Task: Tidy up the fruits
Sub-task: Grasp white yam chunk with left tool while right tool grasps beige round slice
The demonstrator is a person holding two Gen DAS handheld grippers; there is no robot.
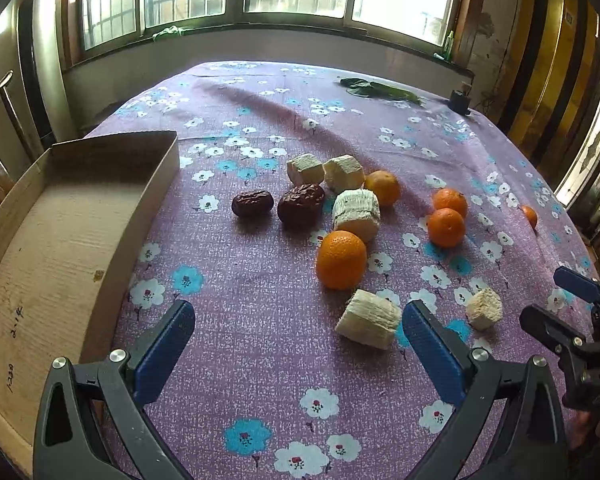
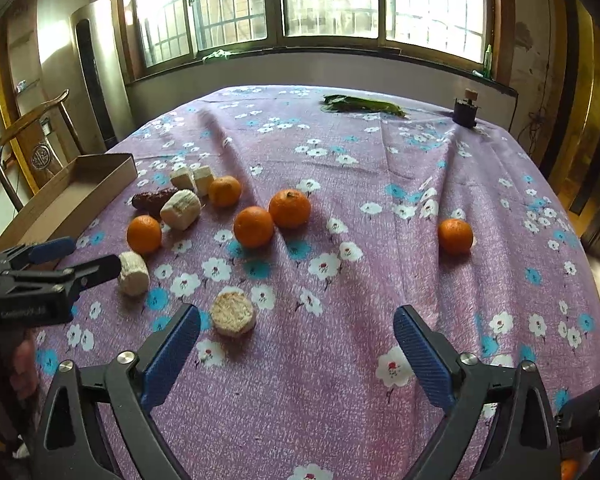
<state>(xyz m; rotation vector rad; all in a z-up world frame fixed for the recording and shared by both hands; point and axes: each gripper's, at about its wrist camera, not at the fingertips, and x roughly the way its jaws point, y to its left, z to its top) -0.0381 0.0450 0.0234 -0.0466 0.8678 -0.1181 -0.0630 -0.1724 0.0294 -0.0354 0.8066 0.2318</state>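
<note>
Floral purple cloth covers the counter point(image 1: 260, 360), where oranges point(image 1: 341, 259), dates point(image 1: 252, 202) and pale chunks point(image 1: 369, 319) lie scattered right of a cardboard tray point(image 1: 52, 240). Left gripper point(image 1: 298, 344) and right gripper point(image 2: 296, 344) both hover wide, holding nothing.

We are seeing a matt woven cloth point(image 2: 340, 184) with printed flowers covering the worktop. The box point(image 1: 60, 216) is showing plain, rough cardboard. The oranges point(image 2: 289, 208) are looking glossy and dimpled, the dates point(image 1: 300, 202) wrinkled and shiny. Both grippers are wearing ribbed blue plastic pads point(image 1: 432, 348) on matt black frames with bright metal bolts point(image 2: 126, 357).
</note>
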